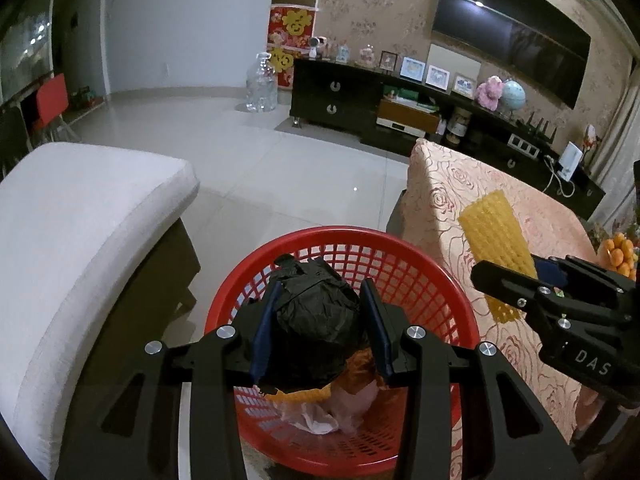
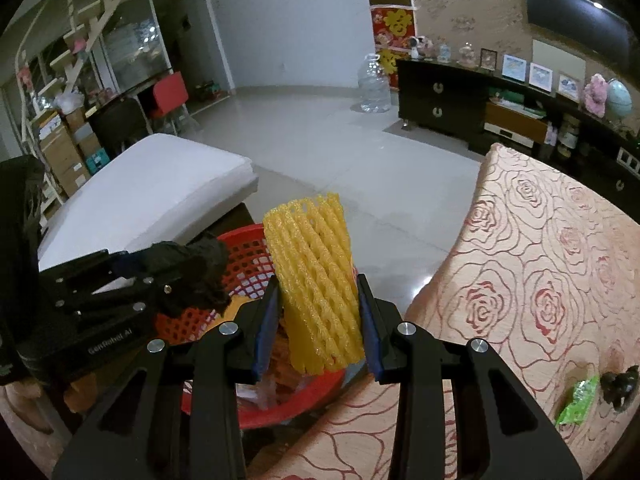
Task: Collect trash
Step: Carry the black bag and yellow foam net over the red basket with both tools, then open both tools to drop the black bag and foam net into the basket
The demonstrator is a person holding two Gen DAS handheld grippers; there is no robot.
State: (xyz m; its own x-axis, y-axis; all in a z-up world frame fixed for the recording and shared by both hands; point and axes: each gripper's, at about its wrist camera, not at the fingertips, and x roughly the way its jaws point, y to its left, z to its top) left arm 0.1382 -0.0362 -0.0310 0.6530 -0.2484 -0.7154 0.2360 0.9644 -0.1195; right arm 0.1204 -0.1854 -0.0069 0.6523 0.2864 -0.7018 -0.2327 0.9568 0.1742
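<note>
Two pieces of trash are held, one per gripper. Crumpled black plastic wad (image 1: 316,320) sits clamped between the blue pads (image 1: 262,334) of the left gripper (image 1: 320,328), jaws closed partway onto it, directly above the round red plastic lattice basket (image 1: 420,276). Yellow foam fruit-net sleeve (image 2: 316,284), upright with a slight tilt, is pinched at its lower part by the right gripper (image 2: 320,320), jaws narrowed against both its sides; it hangs over the basket's rim, near the table edge. Basket already contains orange wrapper material, a second bit of yellow net and pale crumpled plastic (image 1: 320,412). Basket stands on the floor between a white cushioned bench (image 1: 80,216) and a table covered in pink rose-pattern cloth (image 2: 540,280). Green wrapper (image 2: 578,398) and small dark object (image 2: 620,384) lie on the cloth, well apart from the basket.
</note>
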